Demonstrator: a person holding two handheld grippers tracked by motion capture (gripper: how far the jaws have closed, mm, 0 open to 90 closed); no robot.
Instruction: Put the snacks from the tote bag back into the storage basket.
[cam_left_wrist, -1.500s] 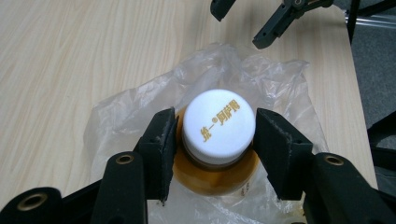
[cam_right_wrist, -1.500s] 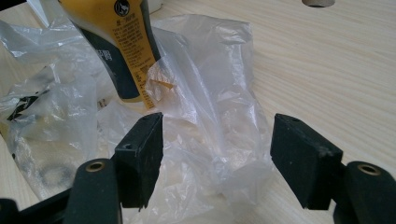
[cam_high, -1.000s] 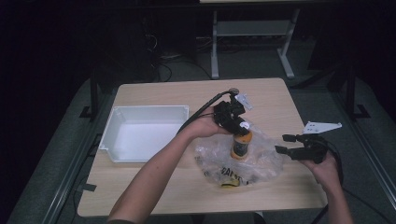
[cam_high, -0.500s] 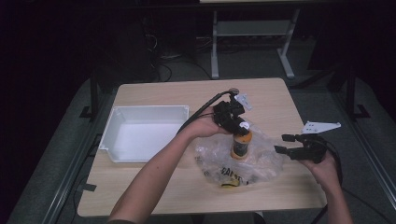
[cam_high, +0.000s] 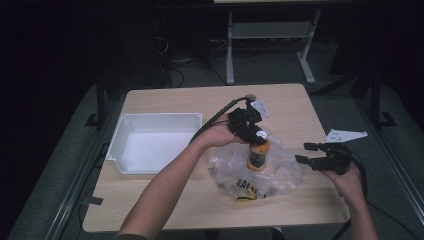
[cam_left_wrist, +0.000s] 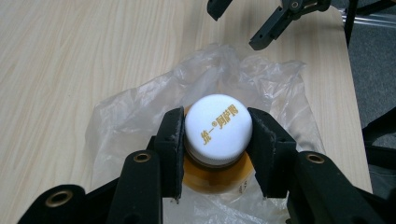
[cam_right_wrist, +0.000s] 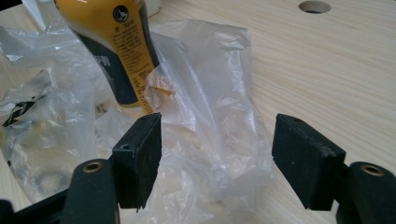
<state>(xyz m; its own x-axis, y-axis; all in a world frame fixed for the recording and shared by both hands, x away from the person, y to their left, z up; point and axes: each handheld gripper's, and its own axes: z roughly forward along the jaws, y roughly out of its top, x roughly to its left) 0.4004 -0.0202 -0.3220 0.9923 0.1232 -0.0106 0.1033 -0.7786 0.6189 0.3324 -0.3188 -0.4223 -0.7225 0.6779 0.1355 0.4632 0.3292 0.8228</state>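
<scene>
An orange drink bottle with a white cap stands upright on a crumpled clear plastic bag at the middle right of the table. My left gripper comes down from above, its pads shut on the cap from both sides. My right gripper hovers at the bag's right edge, pointing left toward the bottle. Its jaws have just been opening; loose bag film lies between and ahead of them, and the pads do not press on it.
A white tray sits on the left of the wooden table. A dark and yellow item lies inside the bag near the front. The table's right edge runs close behind my right hand.
</scene>
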